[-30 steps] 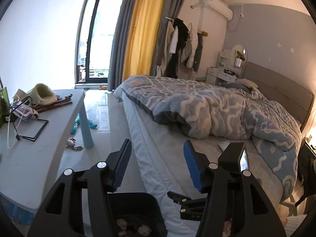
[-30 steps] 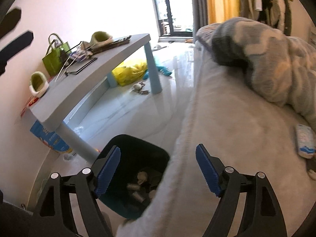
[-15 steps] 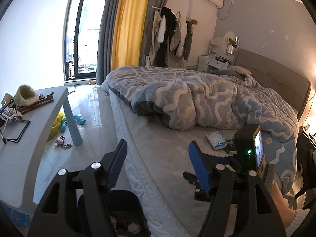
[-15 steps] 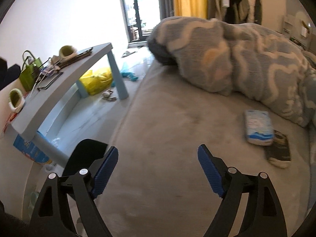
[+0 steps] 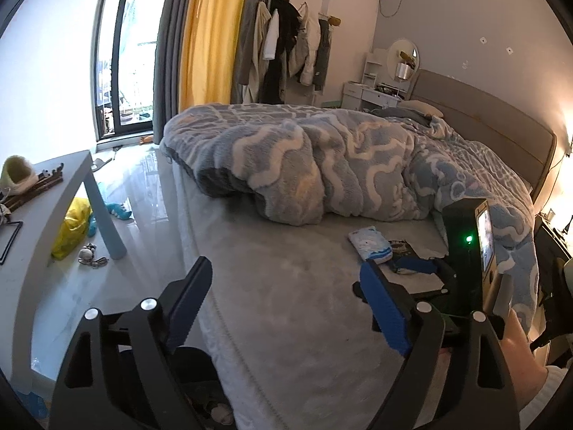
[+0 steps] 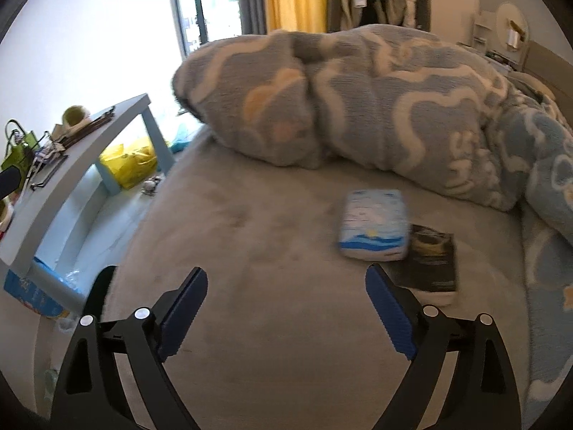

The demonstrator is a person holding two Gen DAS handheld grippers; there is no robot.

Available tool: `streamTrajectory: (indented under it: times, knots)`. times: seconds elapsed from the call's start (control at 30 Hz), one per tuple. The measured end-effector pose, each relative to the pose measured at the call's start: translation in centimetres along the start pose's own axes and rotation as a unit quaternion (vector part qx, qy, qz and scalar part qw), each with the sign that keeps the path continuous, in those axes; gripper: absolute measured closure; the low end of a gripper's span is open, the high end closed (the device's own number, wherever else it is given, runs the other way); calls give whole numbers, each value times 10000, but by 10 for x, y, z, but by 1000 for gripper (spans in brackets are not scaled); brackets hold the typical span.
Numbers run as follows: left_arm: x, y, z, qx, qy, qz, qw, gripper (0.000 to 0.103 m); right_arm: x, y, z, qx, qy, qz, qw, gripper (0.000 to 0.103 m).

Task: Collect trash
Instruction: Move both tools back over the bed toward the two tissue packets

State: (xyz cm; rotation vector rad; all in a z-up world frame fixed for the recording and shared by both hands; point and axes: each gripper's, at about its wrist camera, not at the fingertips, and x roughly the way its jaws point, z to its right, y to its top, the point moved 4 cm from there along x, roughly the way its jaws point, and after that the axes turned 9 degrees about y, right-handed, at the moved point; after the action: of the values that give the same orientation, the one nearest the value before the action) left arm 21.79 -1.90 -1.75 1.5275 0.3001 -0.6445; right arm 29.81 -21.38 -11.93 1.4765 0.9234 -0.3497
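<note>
Here, both the left hand-held gripper (image 5: 283,286) and the right hand-held gripper (image 6: 286,294) are opening, jaws wide, nothing between them, above the grey bed (image 6: 268,251). A blue-and-white tissue pack (image 6: 374,224) lies just beside a dark wrapper (image 6: 431,261), under the rumpled blanket's (image 6: 394,107) edge. Beside the bed: a black trash bin (image 5: 200,376), the desk (image 5: 46,243), a yellow bag (image 5: 70,227).

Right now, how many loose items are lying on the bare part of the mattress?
2: a blue-and-white packet mid-mattress, a dark packet touching its right side. The blanket may hide more.
</note>
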Motion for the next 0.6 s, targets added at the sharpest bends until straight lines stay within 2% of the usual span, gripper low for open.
streamTrajectory:
  times: [0.23,0.47,0.6]
  knots:
    - [19,-1,23,51,-114,-105,9999,11,-7,-2,43,39,-613,18,9981,11]
    - [39,1,40,49,-197,-194,9996,10,-4,-3,74,107,-814,-46,9966,9]
    - [49,1,46,35,-241,-267,9993,9,5,-3,86,251,-755,-125,9968,9]
